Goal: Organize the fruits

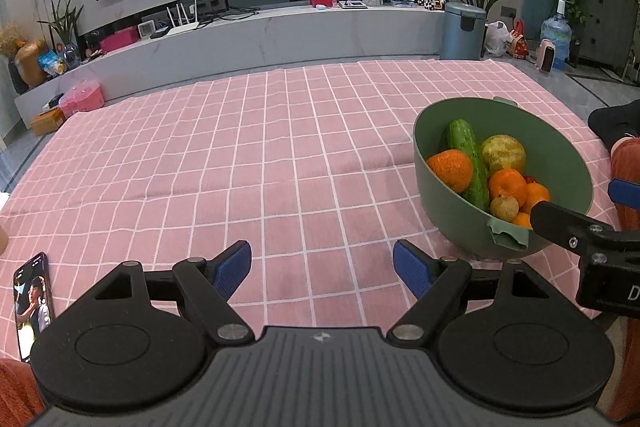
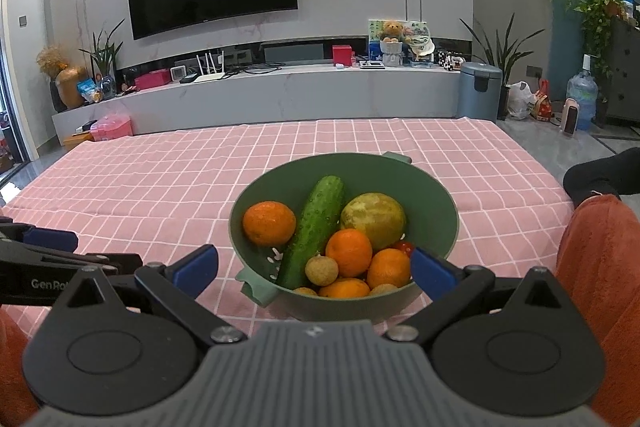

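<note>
While both tools stand released and empty, the fruit sits gathered in one green bowl (image 2: pixel 436 199) on the desk, which is covered by a pink checked cloth (image 1: pixel 240 155). Left tool (image 1: pixel 322 269): blue-padded fingers spread wide over bare cloth, nothing between them, the bowl off to its right. Right tool (image 2: pixel 314 265): fingers likewise spread, held just before the bowl's near rim, one finger to each side of it, without visible contact.

Bowl contents, as seen from the right wrist view: a cucumber (image 2: pixel 314 231) lying diagonally, a large orange (image 2: pixel 269 223) to its left, a yellow-green round fruit (image 2: pixel 374 215) to its right, several smaller oranges (image 2: pixel 349 251) toward the near side, and a small tan fruit (image 2: pixel 321 270), possibly a longan. A small red item shows behind the oranges; it is too hidden to identify.

A phone (image 1: pixel 32 303) with a lit screen lies on the cloth at the left tool's left.
</note>
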A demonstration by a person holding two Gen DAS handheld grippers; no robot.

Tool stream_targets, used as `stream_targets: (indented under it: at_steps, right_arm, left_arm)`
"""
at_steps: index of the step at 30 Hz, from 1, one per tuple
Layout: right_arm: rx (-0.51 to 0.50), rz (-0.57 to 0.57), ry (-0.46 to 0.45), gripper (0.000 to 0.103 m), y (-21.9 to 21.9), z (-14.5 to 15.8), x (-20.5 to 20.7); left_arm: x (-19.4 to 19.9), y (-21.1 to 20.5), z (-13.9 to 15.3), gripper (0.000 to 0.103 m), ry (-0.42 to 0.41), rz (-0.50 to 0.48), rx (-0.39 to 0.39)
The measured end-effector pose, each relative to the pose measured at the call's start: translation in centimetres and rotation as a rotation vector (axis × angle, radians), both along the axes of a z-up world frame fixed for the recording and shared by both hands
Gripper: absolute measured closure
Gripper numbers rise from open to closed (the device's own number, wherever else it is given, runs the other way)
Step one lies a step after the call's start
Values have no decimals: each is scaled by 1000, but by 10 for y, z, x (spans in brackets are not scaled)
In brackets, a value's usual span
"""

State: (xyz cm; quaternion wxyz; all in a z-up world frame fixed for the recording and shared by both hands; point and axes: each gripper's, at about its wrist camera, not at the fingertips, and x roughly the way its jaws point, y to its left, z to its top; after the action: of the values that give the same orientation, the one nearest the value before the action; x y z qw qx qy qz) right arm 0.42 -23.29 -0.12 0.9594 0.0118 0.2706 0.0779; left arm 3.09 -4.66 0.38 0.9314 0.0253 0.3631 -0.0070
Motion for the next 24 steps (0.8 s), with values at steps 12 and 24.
stream_targets:
  at_steps: [12, 24]
  right_arm:
    - [4, 6, -3, 5, -1, 0, -2]
    - [-1, 12, -2, 5, 0, 1, -3]
  left_arm:
    - [2, 0, 4, 8, -5, 2, 3]
    - [3, 1, 4, 8, -4, 7, 0]
